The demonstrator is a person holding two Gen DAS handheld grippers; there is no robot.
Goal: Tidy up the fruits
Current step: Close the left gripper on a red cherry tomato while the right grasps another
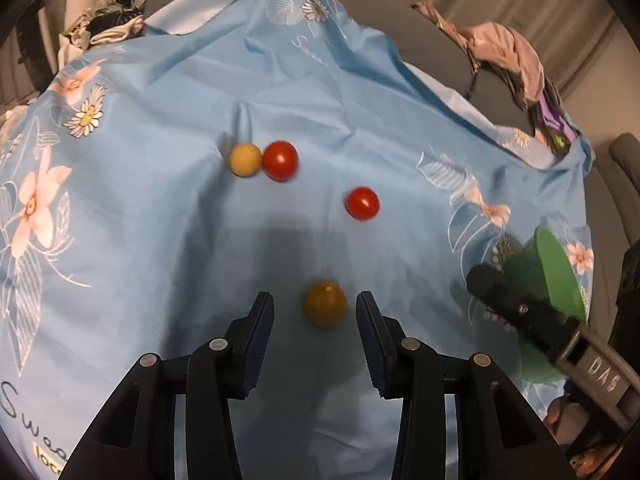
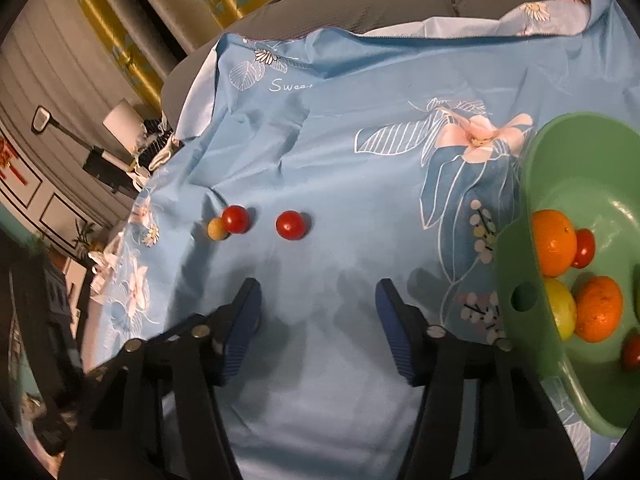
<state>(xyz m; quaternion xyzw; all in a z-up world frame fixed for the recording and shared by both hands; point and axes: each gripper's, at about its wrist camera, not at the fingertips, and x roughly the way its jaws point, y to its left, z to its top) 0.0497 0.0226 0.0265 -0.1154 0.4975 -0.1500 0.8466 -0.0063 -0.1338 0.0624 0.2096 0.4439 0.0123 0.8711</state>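
In the left wrist view my left gripper is open, its fingers either side of an orange-yellow cherry tomato lying on the blue cloth, not touching it. Farther off lie a red tomato, another red tomato and a pale yellow one touching it. My right gripper is open and empty over bare cloth; it also shows in the left wrist view by the bowl. The green bowl at the right holds two oranges, a lemon and red tomatoes.
A blue flowered cloth covers the grey table. Crumpled clothes lie at the far right, more clutter at the far left. Beyond the table's left edge are a lamp and yellow curtains.
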